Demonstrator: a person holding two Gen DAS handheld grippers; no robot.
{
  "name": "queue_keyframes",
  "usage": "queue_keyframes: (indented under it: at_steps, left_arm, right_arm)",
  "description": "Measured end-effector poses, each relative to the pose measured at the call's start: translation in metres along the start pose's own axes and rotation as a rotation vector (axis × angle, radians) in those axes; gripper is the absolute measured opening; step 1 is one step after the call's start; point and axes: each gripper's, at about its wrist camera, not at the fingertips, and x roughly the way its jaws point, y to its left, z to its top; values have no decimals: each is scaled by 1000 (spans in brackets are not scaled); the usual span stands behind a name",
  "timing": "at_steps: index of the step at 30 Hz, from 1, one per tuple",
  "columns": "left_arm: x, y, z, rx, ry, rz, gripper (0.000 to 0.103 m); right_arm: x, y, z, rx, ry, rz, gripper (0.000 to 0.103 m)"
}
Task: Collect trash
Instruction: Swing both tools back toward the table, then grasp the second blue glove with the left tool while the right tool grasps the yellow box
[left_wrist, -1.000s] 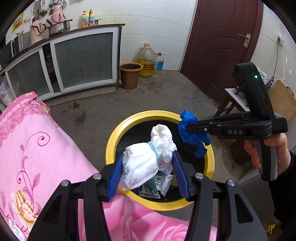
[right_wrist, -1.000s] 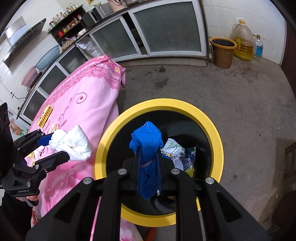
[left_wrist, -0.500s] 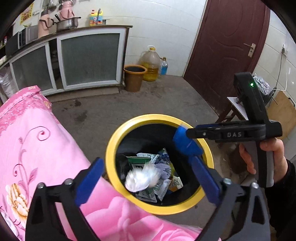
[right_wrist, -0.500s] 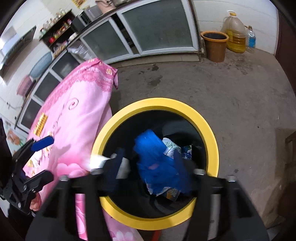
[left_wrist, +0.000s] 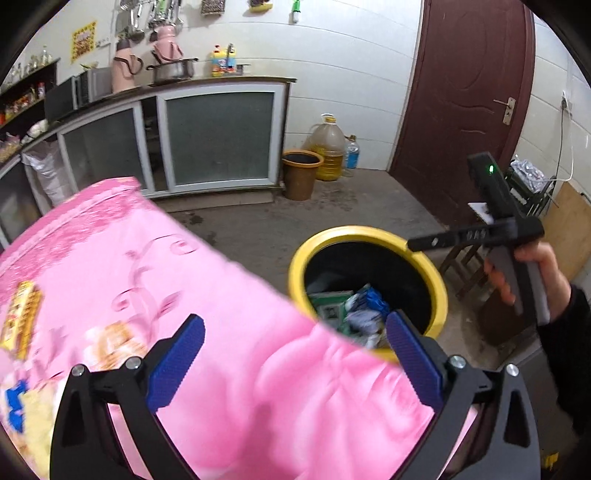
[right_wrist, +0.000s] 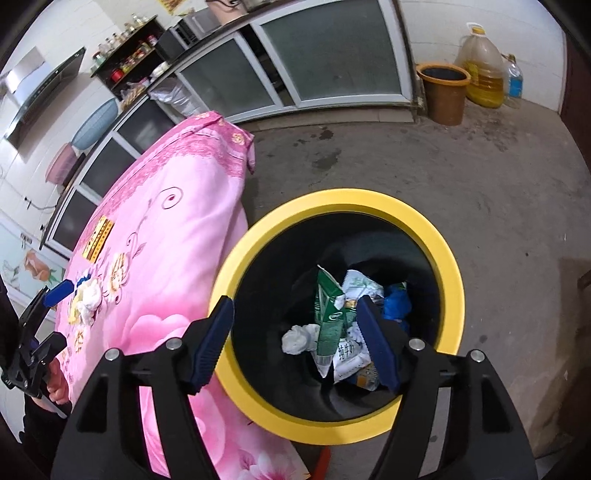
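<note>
A black bin with a yellow rim (right_wrist: 332, 197) (left_wrist: 295, 273) stands on the floor beside the pink-clothed table (right_wrist: 166, 236) (left_wrist: 229, 332). Inside lie a green carton (right_wrist: 327, 314), a white tissue wad (right_wrist: 299, 338), a blue bag (right_wrist: 397, 302) and wrappers. My right gripper (right_wrist: 295, 306) (left_wrist: 436, 242) hangs over the bin, its jaws opening with nothing gripped between them. My left gripper (left_wrist: 295, 354) (right_wrist: 55, 317) is wide open and empty above the table. On the cloth lie a crumpled white tissue (right_wrist: 88, 295) and a yellow wrapper (right_wrist: 98, 240) (left_wrist: 18, 321).
Grey cabinets (left_wrist: 218, 140) line the far wall. A brown bucket (left_wrist: 301, 173), an oil jug (left_wrist: 327, 147) and a water bottle (left_wrist: 352, 151) stand by them. A dark red door (left_wrist: 461, 88) is at the right, with a small stool (left_wrist: 480, 221) near the bin.
Both grippers opened and let go: the white wad and the blue bag dropped into the bin. My left gripper swung away from the bin over the pink table. The right one stayed above the bin.
</note>
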Motion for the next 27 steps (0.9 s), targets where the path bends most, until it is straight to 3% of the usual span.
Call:
queue_keyframes:
  at_steps: [4,8,16,19,23,27]
  left_arm:
    - [-39,35,-30,-20,-9,48,95]
    - [-76,77,-63,-38,2,150,95]
    - [-146,180,-112,-200,-8,339,95]
    - [-156,213,-124,-212,17,327,95]
    - [-151,241,-130,-156,60,323,95]
    - [-138,255,-129,-106,77,262,95]
  right_arm:
    - [3,22,5,-33,15,26,69]
    - [11,59,7,-102,36,62,72]
    - [48,183,24,-264,122,214,81]
    - [73,252,31,-344,222,290,83]
    - [106,335,40,-395,307,319,83]
    - [158,413,61,-344,440,374,83]
